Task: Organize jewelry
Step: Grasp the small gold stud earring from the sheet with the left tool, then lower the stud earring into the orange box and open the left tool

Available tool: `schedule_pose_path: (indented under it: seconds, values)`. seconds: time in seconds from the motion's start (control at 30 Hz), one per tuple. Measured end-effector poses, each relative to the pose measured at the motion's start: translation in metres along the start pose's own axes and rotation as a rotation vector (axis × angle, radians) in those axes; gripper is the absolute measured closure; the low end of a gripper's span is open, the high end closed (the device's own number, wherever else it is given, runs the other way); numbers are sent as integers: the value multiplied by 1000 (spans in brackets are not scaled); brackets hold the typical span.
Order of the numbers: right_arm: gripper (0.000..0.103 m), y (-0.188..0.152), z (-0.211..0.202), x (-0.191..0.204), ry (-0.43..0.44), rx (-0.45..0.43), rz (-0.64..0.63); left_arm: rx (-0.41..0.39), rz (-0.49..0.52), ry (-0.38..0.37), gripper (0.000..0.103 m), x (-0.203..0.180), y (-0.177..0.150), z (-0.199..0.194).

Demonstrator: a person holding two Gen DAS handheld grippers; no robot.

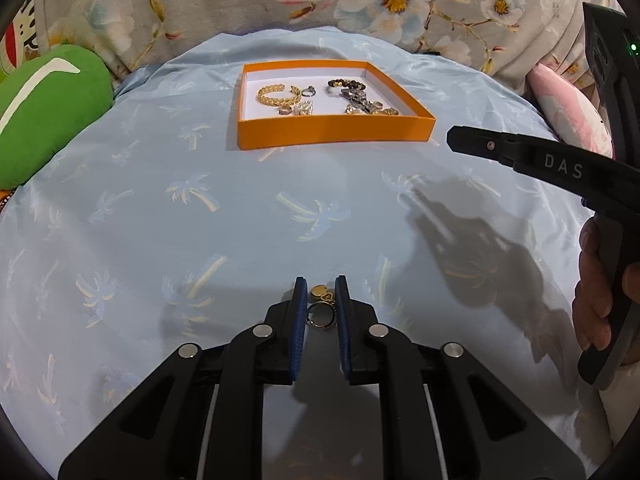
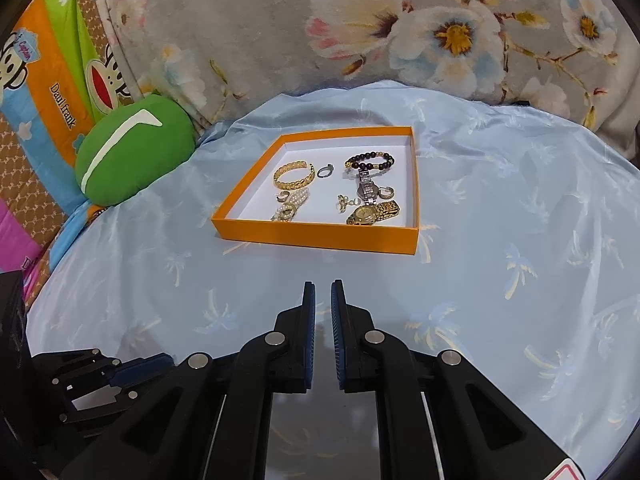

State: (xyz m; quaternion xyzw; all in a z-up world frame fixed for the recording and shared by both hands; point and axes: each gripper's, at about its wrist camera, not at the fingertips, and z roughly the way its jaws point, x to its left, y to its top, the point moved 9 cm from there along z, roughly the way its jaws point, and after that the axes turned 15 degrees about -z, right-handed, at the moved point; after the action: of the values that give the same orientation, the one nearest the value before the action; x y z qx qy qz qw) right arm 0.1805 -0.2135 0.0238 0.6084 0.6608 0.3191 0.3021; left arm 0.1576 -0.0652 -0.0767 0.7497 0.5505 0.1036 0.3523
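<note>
An orange tray (image 1: 332,128) (image 2: 316,232) with a white floor sits on the light blue sheet and holds several pieces: a gold cuff (image 1: 278,95) (image 2: 294,174), a dark bead bracelet (image 1: 347,84) (image 2: 370,160), a silver watch (image 2: 367,188), a gold watch (image 2: 373,212), rings and earrings. My left gripper (image 1: 321,292) is close to the sheet, its blue pads on either side of a gold ring with disc charms (image 1: 320,306); the pads look apart from it. My right gripper (image 2: 322,292) is nearly closed and empty, in front of the tray; it also shows in the left wrist view (image 1: 454,138).
A green cushion (image 1: 44,112) (image 2: 132,148) lies left of the tray. A floral blanket (image 2: 360,32) rises behind it. A pink pillow (image 1: 568,112) sits at the right. The left gripper's body (image 2: 92,384) shows low left in the right wrist view.
</note>
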Motion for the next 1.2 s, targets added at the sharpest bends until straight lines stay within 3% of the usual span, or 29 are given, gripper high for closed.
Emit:
schedule_pose_path:
  seconds: [0.2,0.4,0.47,0.57,0.77,0.83,0.97,1.2]
  values:
    - [94,16,1,-5,-15,-20,-16,-59,-14,-29,90,-12,35,-7]
    - [93,41,20,-20,-34,-32,-15,-196,-18,-22,90,-30,135,17]
    - [93,47,29,-26,-39,-28,-7,-217,-51,-23,90,-33,168,34]
    - [93,52,44,-32,-27,-21,21,-216,-80,-20,90,-35,192,64]
    - [93,58,71,-39,-31,-9,33,-154,-145,7,89,-28,192,109]
    - [93,58,74,-39,-34,-11,29,-163,-137,26,85,-27,189,111]
    - [78,58,74,-40,-40,-19,34,-180,-136,36,77,-24,188,108]
    - [74,54,59,-39,-92,-39,15,-205,-140,67,77,-18,175,91]
